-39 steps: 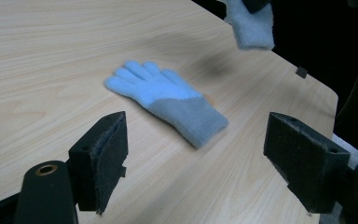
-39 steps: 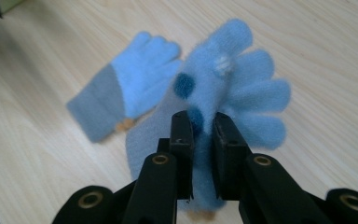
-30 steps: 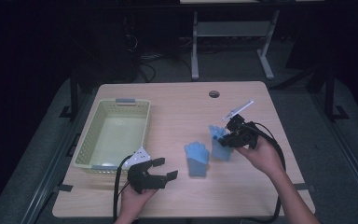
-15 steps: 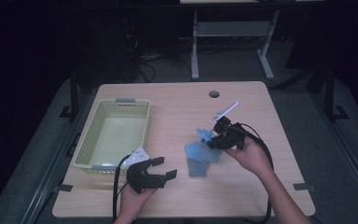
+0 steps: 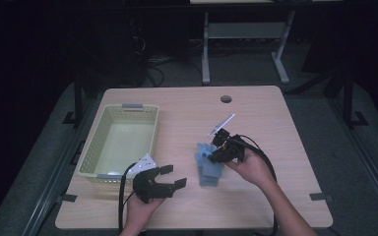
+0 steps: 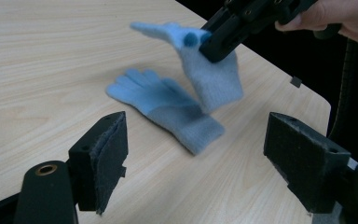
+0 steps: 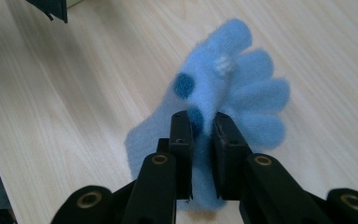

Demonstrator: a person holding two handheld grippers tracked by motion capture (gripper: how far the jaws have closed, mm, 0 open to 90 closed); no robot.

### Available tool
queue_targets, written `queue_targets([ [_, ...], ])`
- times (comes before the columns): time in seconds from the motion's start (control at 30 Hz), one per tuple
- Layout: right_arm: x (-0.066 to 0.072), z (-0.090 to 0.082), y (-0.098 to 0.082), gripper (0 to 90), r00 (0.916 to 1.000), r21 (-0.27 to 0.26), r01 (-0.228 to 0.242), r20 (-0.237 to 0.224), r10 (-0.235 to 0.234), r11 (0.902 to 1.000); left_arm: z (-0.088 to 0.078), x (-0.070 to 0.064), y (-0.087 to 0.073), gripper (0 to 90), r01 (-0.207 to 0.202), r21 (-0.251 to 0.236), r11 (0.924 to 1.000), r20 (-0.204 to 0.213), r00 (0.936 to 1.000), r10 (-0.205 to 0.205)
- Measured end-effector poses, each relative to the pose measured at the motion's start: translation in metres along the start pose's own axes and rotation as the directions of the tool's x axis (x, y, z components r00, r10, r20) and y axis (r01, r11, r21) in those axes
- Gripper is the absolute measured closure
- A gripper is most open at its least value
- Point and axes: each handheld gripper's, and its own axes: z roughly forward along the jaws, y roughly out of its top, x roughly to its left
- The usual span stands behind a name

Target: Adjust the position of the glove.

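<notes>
Two light blue gloves are on the wooden table (image 5: 275, 123). One glove (image 5: 210, 177) (image 6: 165, 105) lies flat, fingers pointing away from the front edge. The other glove (image 5: 203, 149) (image 6: 212, 77) (image 7: 244, 88) hangs just above it with my right gripper (image 5: 220, 150) (image 6: 207, 44) (image 7: 201, 123) shut on its palm. Dark blue dots show on the held glove. My left gripper (image 5: 165, 177) (image 6: 198, 126) rests near the front edge, left of the gloves, with its jaws open wide and nothing between them.
A pale green basket (image 5: 120, 142) stands on the left side of the table, just behind my left gripper. A cable hole (image 5: 226, 99) sits near the far edge. Table legs and cables lie on the dark floor beyond.
My right gripper has carried its glove leftward and down, from the right of the flat glove to just over it. The left gripper has stayed put.
</notes>
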Motion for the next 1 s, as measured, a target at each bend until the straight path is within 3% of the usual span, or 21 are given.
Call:
queue_targets([
  [0.63,0.005,0.022,-0.002,79.4,0.9989,0.064,0.011,-0.045,-0.008,0.9979,0.001,0.001,-0.001,21.4,0.004,-0.004,1.0000,0.003,1.0000,-0.004],
  [1.0,0.002,0.036,-0.001,76.9,0.9995,0.100,0.020,-0.025,-0.017,0.9948,0.001,0.004,-0.002,21.4,0.021,-0.005,0.9998,0.006,0.9998,-0.021],
])
